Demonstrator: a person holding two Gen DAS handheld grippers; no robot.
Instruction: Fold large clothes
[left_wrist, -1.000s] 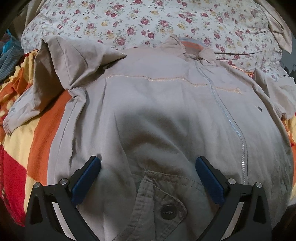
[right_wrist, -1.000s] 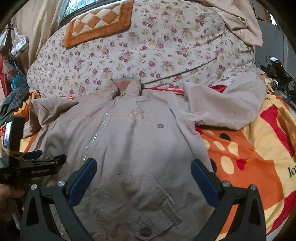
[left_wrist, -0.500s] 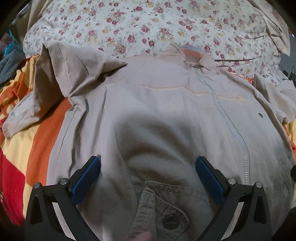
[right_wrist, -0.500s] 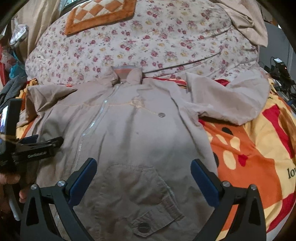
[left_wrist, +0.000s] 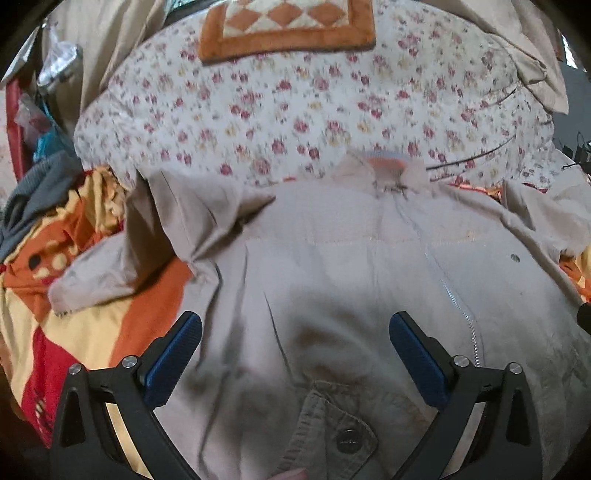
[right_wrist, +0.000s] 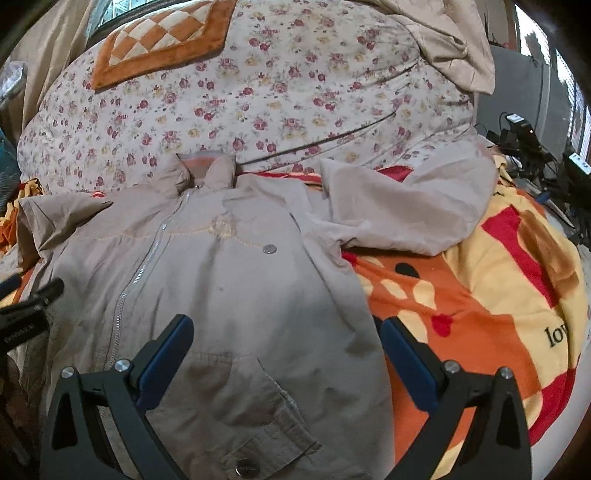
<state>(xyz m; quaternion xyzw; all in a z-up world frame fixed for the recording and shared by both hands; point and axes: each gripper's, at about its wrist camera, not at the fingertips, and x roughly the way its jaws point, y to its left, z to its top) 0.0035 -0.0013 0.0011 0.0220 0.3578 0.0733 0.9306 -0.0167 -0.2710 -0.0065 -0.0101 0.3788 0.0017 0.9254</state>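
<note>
A beige zip-up jacket (left_wrist: 332, 280) lies front up on the bed, collar (left_wrist: 384, 166) at the far end. Its one sleeve (left_wrist: 110, 269) is crumpled at the left. In the right wrist view the jacket (right_wrist: 229, 280) fills the middle and its other sleeve (right_wrist: 406, 210) is folded outward at the right. My left gripper (left_wrist: 295, 347) is open and empty above the lower front near a pocket flap (left_wrist: 332, 432). My right gripper (right_wrist: 286, 350) is open and empty above the jacket's lower right part. The left gripper's tip (right_wrist: 33, 302) shows at the left.
An orange, yellow and red blanket (right_wrist: 480, 295) covers the bed. A floral quilt (right_wrist: 258, 96) is piled behind the collar, with an orange checked cushion (right_wrist: 162, 40) on top. Cables and devices (right_wrist: 528, 140) sit at the right. Grey and blue clothes (left_wrist: 40, 177) lie far left.
Both grippers have drawn back and tilted up, so more of the floral quilt and the cushion shows. Both stay open. The jacket has not moved.
</note>
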